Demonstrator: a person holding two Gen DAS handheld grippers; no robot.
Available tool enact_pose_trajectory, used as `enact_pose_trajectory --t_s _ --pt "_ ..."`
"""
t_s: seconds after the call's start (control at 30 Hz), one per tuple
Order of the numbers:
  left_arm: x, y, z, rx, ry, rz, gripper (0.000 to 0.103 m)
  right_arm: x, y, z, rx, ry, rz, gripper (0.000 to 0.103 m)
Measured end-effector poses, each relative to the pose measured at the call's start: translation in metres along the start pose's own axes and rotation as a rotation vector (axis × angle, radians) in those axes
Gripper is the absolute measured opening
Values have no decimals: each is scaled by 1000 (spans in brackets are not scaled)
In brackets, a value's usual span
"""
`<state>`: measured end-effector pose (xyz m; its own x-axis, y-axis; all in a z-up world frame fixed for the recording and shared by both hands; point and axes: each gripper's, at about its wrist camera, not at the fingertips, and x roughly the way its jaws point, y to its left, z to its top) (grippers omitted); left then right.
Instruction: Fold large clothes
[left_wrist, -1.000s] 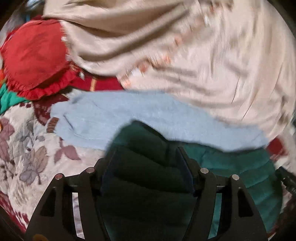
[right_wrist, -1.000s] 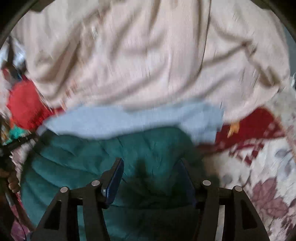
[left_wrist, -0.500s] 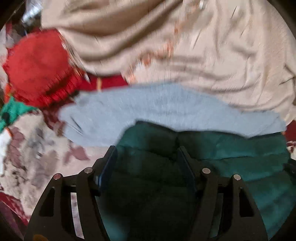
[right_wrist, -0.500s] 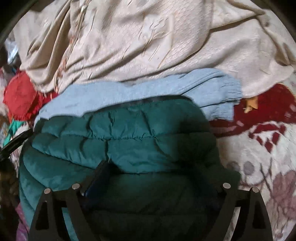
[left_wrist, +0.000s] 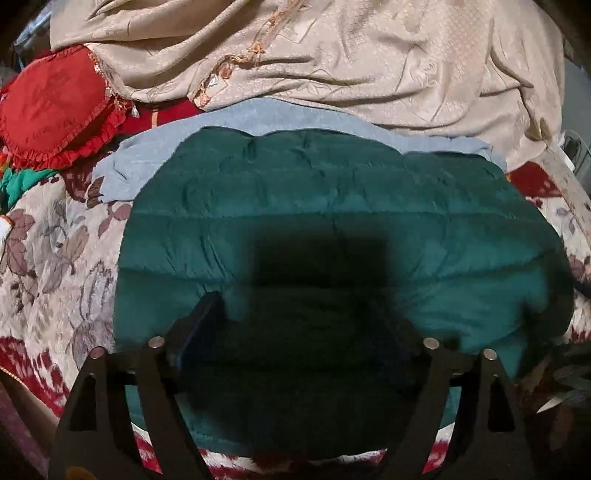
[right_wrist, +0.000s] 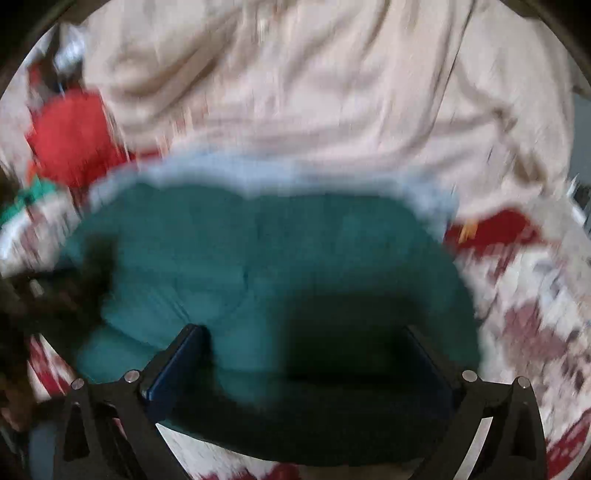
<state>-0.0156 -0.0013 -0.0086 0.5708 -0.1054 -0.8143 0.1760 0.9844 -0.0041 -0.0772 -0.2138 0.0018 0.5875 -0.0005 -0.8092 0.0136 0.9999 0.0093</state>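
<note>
A teal quilted jacket (left_wrist: 332, 206) lies folded in a flat bundle on the flowered bedspread (left_wrist: 51, 243). It rests partly on a light blue garment (left_wrist: 147, 162). My left gripper (left_wrist: 299, 314) is open above the jacket's near edge, with nothing between its fingers. In the right wrist view, which is blurred, the same jacket (right_wrist: 240, 251) fills the middle with the blue garment (right_wrist: 266, 173) behind it. My right gripper (right_wrist: 306, 339) is open wide above the jacket's near part, holding nothing.
A large beige cloth (left_wrist: 369, 62) is heaped behind the clothes and shows in the right wrist view (right_wrist: 314, 81). A red frilled cushion (left_wrist: 51, 110) lies at the back left. A green item (left_wrist: 22, 181) sits at the left edge.
Both grippers have opened and let go of the teal jacket. It now lies flat over the blue garment. Both grippers have drawn back, and the right one is still moving.
</note>
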Motion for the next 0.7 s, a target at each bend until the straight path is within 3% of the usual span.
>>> enact_pose_trajectory --t_s 0.1,0.27,0.43,0.6,0.7 --pt "5 5 0 -21 28 5 102 0 -4 1 21 -5 20 103" --pt "13 23 0 -92 64 -89 103 -1 -7 -3 58 -31 23 103" --pt "15 23 1 -105 64 -100 103 -2 -6 -5 41 -39 23 103" --pt "13 9 0 -37 59 -8 103 -6 3 -2 -23 -38 -30 103" --pt "-8 9 -6 -54 50 5 103 -40 -1 -5 41 -63 0 103"
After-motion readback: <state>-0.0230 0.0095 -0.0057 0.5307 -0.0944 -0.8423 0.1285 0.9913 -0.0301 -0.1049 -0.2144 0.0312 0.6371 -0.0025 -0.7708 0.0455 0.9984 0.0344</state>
